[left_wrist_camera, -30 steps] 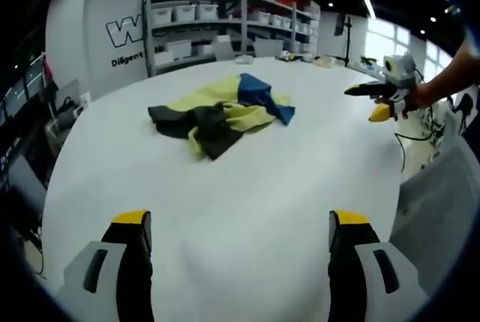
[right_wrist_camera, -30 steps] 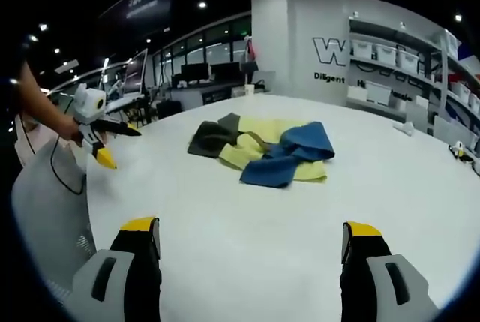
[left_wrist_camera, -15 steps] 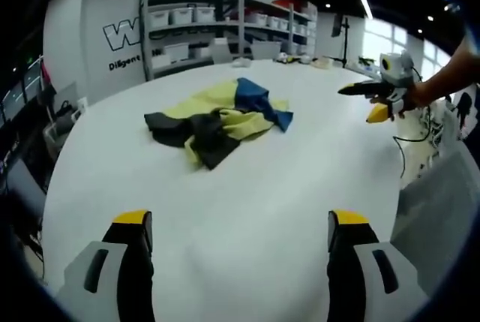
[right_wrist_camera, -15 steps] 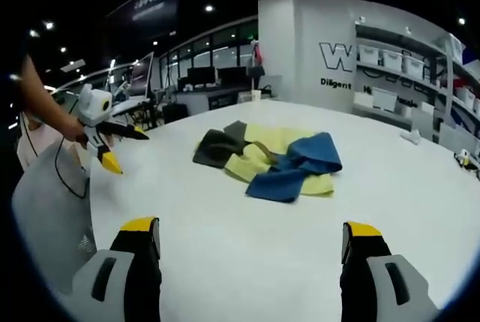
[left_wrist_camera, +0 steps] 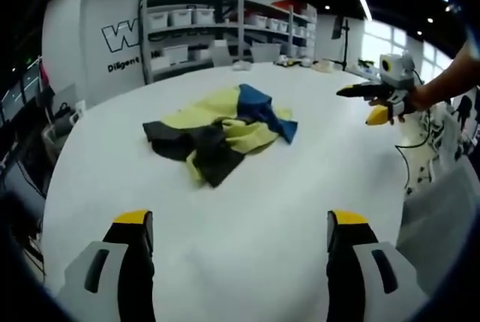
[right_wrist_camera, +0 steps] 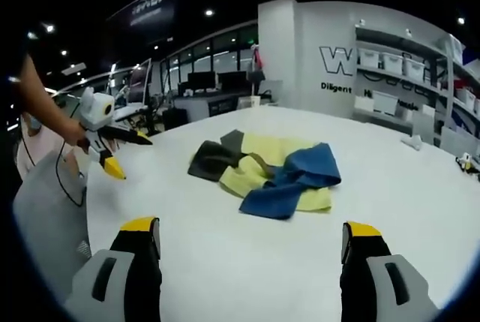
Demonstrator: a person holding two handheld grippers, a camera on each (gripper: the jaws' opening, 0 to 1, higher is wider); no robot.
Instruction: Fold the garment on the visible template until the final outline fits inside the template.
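In the left gripper view the left gripper (left_wrist_camera: 238, 251) has its yellow-tipped fingers (left_wrist_camera: 133, 221) spread wide and released, grasping nothing and hovering above bare white tabletop (left_wrist_camera: 247, 187). The right gripper (right_wrist_camera: 251, 258) in its own view is likewise wide apart and empty, fingers (right_wrist_camera: 361, 232) clear of the surface. Each tool appears in the other's view, held out level over the tabletop's edge by a hand: the right one at the right side of the left gripper view, the left one at the left side of the right gripper view, both with their fingers parted. The garment (left_wrist_camera: 217, 123), a crumpled heap of yellow, blue and dark grey cloth, lies near the middle of the tabletop, well apart from both grippers. Shelving with bins (left_wrist_camera: 199, 25) stands against the far wall
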